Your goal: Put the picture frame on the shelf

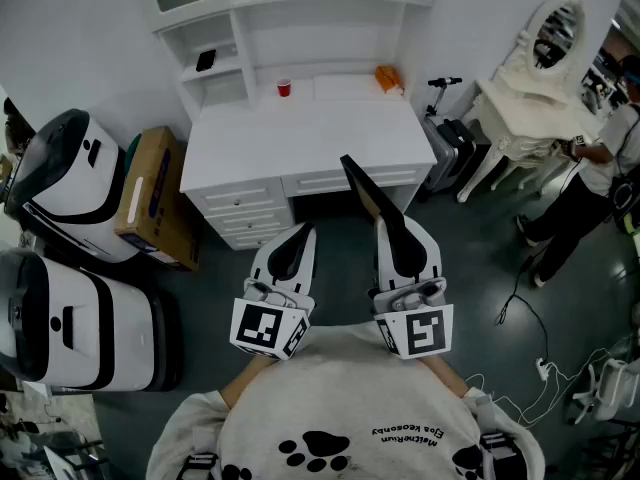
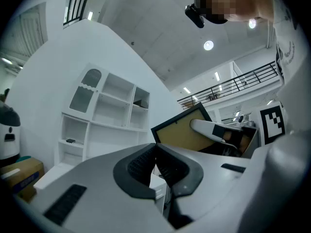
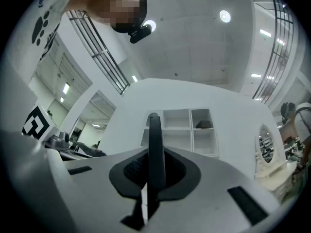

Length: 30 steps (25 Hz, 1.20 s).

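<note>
Right gripper view: the right gripper (image 3: 154, 174) is clamped on the picture frame (image 3: 155, 140), held edge-on and tilted upward. The left gripper (image 2: 156, 165) beside it is closed and empty. This looks like the carrying step; next, reach over the desk (image 1: 310, 133) to the far shelf (image 1: 300, 23) and stand the frame there.

White desk (image 1: 300, 138) standing on grey floor (image 1: 340, 268), carrying red cup (image 1: 284, 88) and orange object (image 1: 389, 78) near back edge. Shelf unit (image 1: 290, 8) rising behind desk, small dark object (image 1: 205, 60) lying in left cubby. Cardboard box (image 1: 155, 198) sitting on floor beside desk
</note>
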Each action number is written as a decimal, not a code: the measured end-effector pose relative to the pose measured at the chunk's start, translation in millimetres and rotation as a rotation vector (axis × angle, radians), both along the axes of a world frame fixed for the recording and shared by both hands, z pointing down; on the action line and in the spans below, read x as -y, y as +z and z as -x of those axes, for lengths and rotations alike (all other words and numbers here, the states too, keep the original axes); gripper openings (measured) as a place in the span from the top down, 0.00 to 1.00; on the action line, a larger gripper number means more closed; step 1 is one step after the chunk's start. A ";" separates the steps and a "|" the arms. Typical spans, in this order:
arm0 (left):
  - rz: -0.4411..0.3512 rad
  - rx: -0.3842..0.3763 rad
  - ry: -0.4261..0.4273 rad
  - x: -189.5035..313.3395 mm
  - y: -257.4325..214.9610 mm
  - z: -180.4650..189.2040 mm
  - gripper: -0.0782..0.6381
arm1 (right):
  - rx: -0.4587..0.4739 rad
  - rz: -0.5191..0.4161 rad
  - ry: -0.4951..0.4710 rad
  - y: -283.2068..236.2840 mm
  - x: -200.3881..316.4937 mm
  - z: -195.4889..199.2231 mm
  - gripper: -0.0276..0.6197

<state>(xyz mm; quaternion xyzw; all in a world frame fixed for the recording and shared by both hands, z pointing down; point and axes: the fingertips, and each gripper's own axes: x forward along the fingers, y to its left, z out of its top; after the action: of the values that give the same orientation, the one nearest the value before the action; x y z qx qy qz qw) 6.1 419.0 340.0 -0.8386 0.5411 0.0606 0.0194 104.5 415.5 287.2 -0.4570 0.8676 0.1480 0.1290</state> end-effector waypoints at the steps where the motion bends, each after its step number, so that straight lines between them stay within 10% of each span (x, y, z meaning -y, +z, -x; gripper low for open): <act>1: -0.003 0.001 0.000 0.1 -0.3 -3.5 0.86 | 0.001 -0.001 -0.002 0.0 0.0 -3.1 0.89; 30: 0.000 0.015 0.020 80.4 9.4 -16.5 0.86 | 0.034 0.008 0.004 10.1 76.4 -20.0 0.89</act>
<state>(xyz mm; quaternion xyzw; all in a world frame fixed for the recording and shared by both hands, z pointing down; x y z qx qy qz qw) 22.6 338.6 349.4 -0.8444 0.5325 0.0544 0.0231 124.5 339.1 297.3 -0.4618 0.8648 0.1370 0.1415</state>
